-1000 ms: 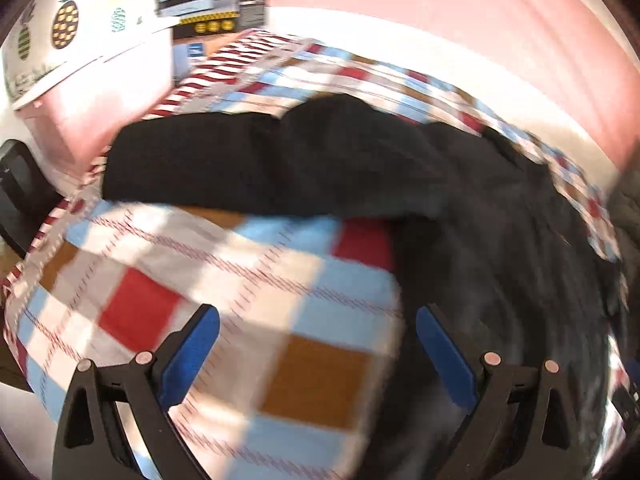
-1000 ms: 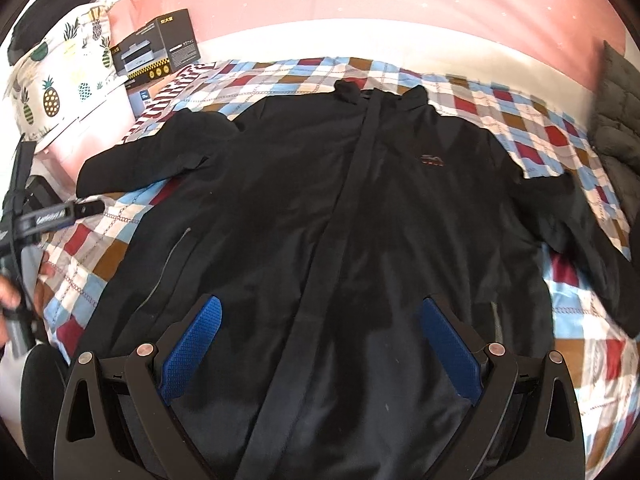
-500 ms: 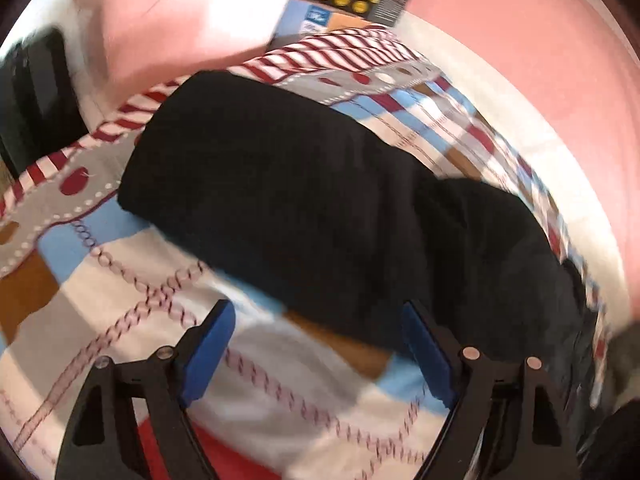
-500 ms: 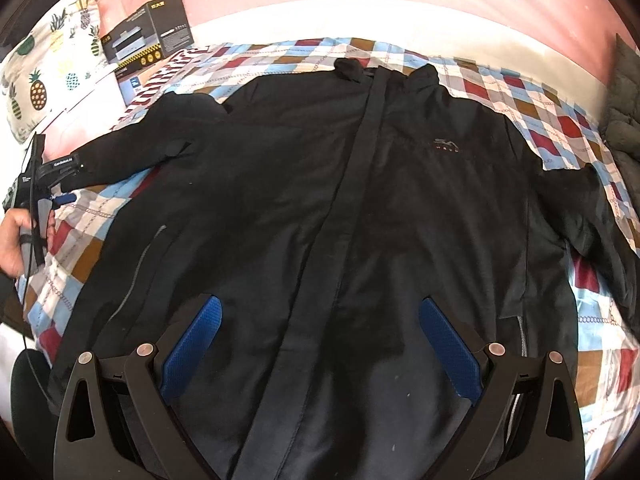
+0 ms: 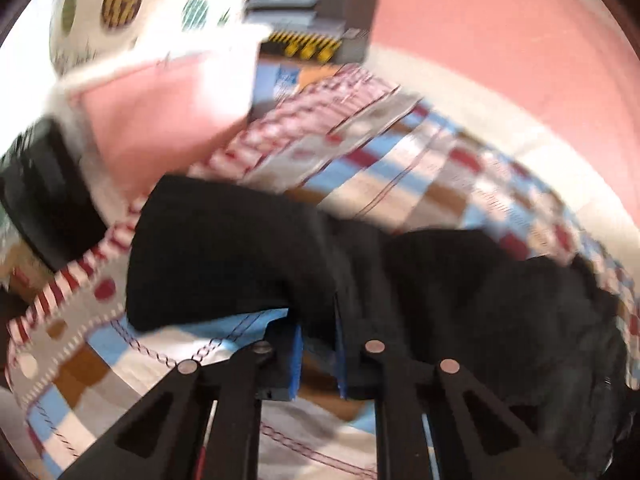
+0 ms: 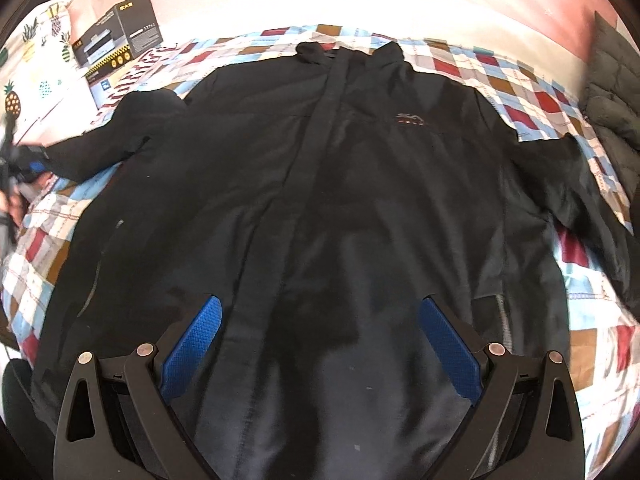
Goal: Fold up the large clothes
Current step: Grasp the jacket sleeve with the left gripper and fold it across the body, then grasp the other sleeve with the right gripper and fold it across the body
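Observation:
A large black jacket (image 6: pixel 332 200) lies front up and spread flat on a checked bedspread (image 6: pixel 520 92), collar at the far side. My right gripper (image 6: pixel 320 344) is open and empty, hovering over the jacket's lower front. My left gripper (image 5: pixel 318 344) is shut on the jacket's left sleeve (image 5: pixel 224 248) near the cuff, at the bed's left edge; it also shows in the right wrist view (image 6: pixel 34 168), small and blurred. The other sleeve (image 6: pixel 580 192) lies out to the right.
A black cardboard box (image 6: pixel 116 40) and a pineapple-print pillow (image 6: pixel 28 64) sit at the far left by the pink wall (image 5: pixel 500 40). A grey quilted garment (image 6: pixel 612 88) lies at the right edge. A dark object (image 5: pixel 44 216) stands beside the bed on the left.
My left gripper has moved onto the left sleeve's end and closed on it. My right gripper has stayed open, drifting slightly over the jacket's front.

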### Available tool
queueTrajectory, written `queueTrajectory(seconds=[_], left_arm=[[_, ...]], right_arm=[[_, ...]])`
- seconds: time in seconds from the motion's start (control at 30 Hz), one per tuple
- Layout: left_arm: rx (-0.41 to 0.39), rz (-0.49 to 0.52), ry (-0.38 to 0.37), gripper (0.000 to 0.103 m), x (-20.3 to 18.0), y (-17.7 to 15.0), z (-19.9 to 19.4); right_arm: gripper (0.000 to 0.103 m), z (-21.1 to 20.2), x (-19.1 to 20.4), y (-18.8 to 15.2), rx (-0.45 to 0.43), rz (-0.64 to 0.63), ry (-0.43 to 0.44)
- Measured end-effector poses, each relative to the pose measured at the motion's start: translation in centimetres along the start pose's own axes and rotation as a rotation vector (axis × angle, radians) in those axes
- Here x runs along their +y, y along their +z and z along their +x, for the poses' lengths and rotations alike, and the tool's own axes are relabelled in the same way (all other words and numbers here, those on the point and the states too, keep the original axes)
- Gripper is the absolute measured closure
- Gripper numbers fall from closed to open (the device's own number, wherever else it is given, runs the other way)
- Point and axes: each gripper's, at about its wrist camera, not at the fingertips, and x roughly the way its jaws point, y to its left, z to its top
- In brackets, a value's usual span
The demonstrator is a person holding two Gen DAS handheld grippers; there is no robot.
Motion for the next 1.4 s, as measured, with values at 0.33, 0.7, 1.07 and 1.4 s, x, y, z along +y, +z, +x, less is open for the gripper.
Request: queueTrajectory(seconds=[0.33, 0.7, 1.07, 1.4], left_arm=[[-0.189, 0.22, -0.262, 0.09, -12.6, 3.8, -13.2], [-0.095, 0.489, -0.532, 0.091, -31.9, -2.4, -15.0], [0.223, 0.626, -0.666, 0.071, -41.8, -14.7, -6.0], [0.211, 0.601, -0.818, 0.047, -37.9, -13.6, -8.7]], right_arm=[[0.004, -2.8, -2.4, -0.2, -0.076, 0.018, -0.059], [0.004, -5.0, -9.1, -3.3, -0.096, 0.208, -0.044], [0.004, -4.1, -13.6, -5.7, -0.057, 0.277, -0.085], [0.004, -3.3, -13.4, -4.5, -0.071, 0.279, -0.06]])
